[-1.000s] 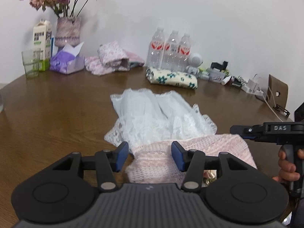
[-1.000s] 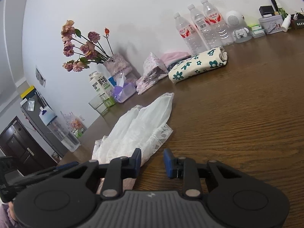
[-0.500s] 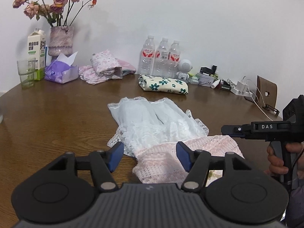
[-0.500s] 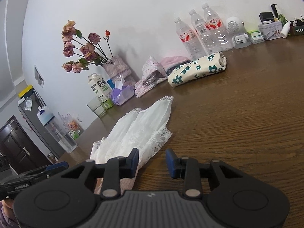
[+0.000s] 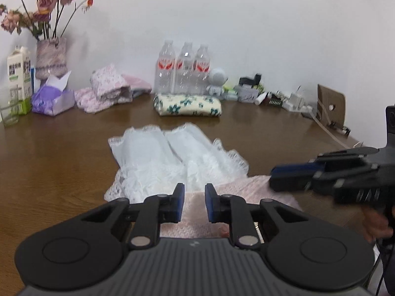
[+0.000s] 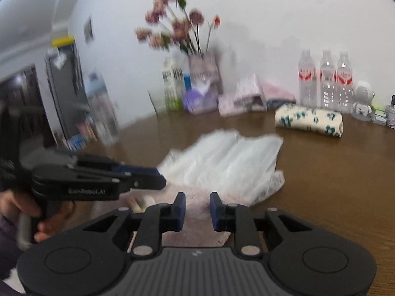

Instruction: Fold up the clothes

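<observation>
A garment with a white lace skirt [image 5: 172, 157] and a pink knit top [image 5: 246, 192] lies flat on the brown table [image 5: 49, 162]. It also shows in the right wrist view, skirt [image 6: 229, 162] and pink top [image 6: 197, 209]. My left gripper [image 5: 193, 197] is open and empty, just above the pink top's near edge. My right gripper [image 6: 197, 206] is open and empty above the same pink part. Each gripper shows from the side in the other's view: the right one [image 5: 279, 180], the left one [image 6: 158, 180].
Along the wall stand a flower vase [image 5: 50, 59], a milk carton [image 5: 18, 79], a glass [image 5: 8, 113], a purple tissue box [image 5: 53, 98], folded pink clothes [image 5: 111, 91], a folded floral cloth [image 5: 187, 104], three water bottles [image 5: 184, 69], a toy robot [image 5: 217, 83], chargers and cables [image 5: 296, 103].
My left gripper's jaws have narrowed from wide open. My right gripper swung left to face the garment and moved closer to the left gripper. The garment has not moved.
</observation>
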The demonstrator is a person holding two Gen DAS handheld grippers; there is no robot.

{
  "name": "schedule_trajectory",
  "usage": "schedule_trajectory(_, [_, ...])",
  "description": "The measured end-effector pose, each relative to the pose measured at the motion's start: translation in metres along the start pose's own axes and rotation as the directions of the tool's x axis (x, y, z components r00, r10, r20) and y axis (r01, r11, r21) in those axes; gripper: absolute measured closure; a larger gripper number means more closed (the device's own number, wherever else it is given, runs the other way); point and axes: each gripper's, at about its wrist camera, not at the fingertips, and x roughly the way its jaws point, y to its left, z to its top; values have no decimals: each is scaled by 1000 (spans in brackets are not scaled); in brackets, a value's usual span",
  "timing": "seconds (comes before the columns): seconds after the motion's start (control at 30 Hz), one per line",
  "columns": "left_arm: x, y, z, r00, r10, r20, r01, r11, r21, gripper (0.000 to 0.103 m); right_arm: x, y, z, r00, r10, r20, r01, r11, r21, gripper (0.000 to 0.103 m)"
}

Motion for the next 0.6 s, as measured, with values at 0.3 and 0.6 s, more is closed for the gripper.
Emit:
schedule_trajectory(0.3, [-15, 25, -7, 1000, -16, 1, 16, 997, -71, 69, -6, 1, -7, 991, -124, -46, 126, 991, 51, 84])
schedule_trajectory(0.6, [-11, 51, -11, 994, -111, -11, 104, 959, -262, 90, -2, -7, -12, 995, -63, -74, 78, 971, 225, 99])
